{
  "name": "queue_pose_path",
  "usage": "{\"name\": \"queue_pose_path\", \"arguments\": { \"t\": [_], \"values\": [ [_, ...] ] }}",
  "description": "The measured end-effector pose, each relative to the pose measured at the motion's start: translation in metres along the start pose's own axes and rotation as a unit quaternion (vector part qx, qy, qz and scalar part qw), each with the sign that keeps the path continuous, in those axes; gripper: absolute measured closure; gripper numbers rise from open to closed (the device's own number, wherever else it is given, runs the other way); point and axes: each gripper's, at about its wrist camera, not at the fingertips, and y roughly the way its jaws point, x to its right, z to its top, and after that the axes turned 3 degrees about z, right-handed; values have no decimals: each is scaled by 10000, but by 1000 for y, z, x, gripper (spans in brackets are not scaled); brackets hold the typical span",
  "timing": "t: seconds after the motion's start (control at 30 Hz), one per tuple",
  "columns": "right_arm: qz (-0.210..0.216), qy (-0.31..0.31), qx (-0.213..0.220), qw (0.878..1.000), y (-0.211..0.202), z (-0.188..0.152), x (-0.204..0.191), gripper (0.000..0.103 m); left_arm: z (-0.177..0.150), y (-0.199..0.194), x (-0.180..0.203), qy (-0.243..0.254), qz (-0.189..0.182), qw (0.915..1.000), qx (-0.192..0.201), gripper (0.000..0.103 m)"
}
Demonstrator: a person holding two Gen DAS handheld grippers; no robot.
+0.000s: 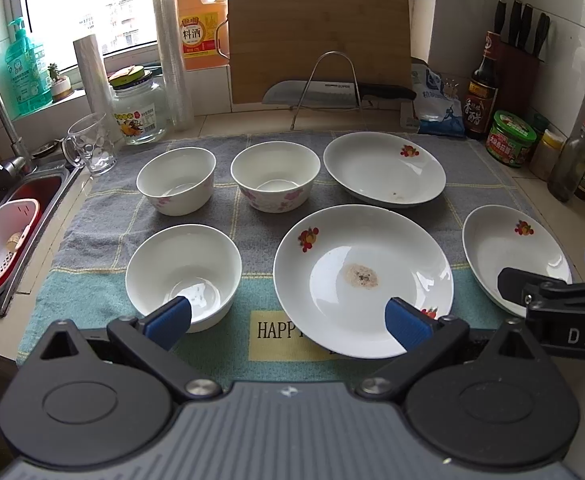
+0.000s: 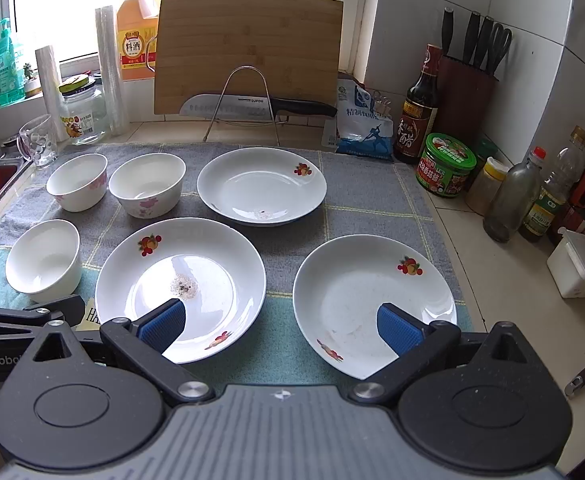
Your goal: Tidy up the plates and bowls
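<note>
Three white plates with fruit prints lie on a grey-and-teal cloth (image 1: 252,216): a near middle plate (image 1: 362,280) (image 2: 180,286), a far plate (image 1: 384,168) (image 2: 261,186) and a right plate (image 1: 516,256) (image 2: 372,304). Three white bowls stand to the left: a near plain bowl (image 1: 183,274) (image 2: 43,260) and two flowered bowls (image 1: 176,180) (image 1: 275,175) behind it. My left gripper (image 1: 288,320) is open and empty, above the cloth's near edge between the plain bowl and the middle plate. My right gripper (image 2: 280,326) is open and empty, between the middle and right plates.
A sink (image 1: 16,216) with a pink basket lies at the left. A glass mug (image 1: 90,144), a jar, rolls and an oil bottle stand behind the bowls. A cutting board (image 1: 320,40) and knife (image 1: 332,94) lean at the back. Sauce bottles and jars (image 2: 448,168) line the right wall.
</note>
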Motion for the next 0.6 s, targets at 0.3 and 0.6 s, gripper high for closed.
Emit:
{"name": "queue_pose_path", "arguments": {
  "t": [0.3, 0.6],
  "values": [
    [-91, 65, 76, 9999, -3, 0, -7, 0, 2, 6, -8, 68, -232, 9997, 82, 1],
    [-169, 140, 438, 9988, -12, -5, -18, 0, 7, 6, -24, 259, -626, 9968, 417, 1]
  ]
}}
